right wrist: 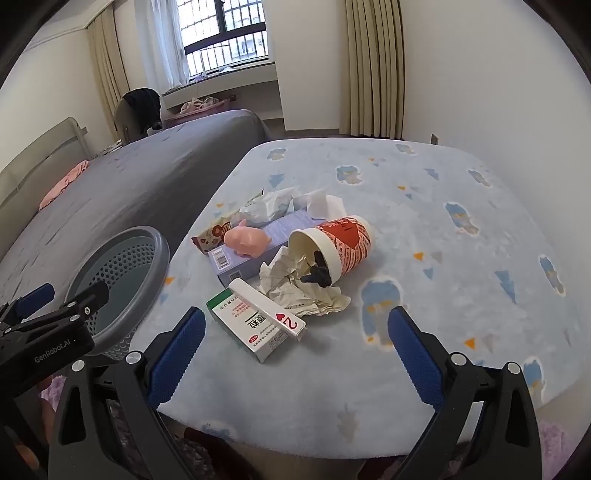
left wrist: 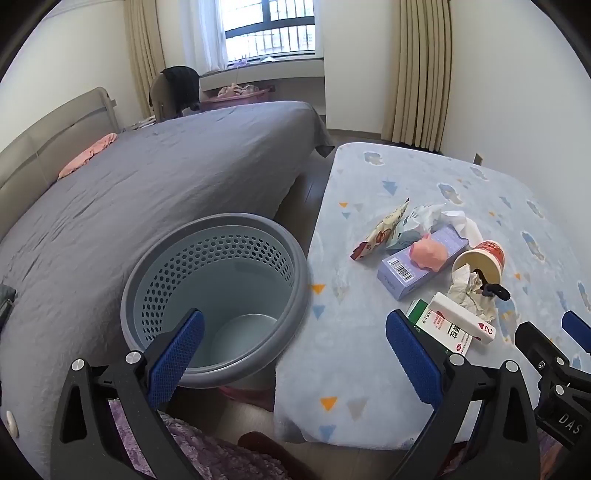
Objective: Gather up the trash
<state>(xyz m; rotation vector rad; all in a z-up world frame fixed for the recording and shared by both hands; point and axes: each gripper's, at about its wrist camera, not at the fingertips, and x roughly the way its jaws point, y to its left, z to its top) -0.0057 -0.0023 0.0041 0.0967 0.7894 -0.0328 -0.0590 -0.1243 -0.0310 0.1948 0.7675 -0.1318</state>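
The trash, a tipped paper cup point(right wrist: 341, 245), crumpled paper point(right wrist: 295, 284) and boxes point(right wrist: 255, 325), is piled on the tabletop point(right wrist: 424, 221) beside the basket point(left wrist: 218, 291). Both the left tool point(left wrist: 295, 354) and right tool point(right wrist: 297, 354) are held wide open, gripping nothing.

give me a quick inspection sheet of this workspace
surface: table under a pale blue patterned cover
job's things: tipped paper cup, crumpled paper, green-white box, purple box, snack wrapper, tissues; grey bin beside the table holds nothing visible
clutter: pink toy on the purple box
grippers: left gripper and right gripper open, holding nothing
cables: nothing seen
surroundings: bed, window, curtains
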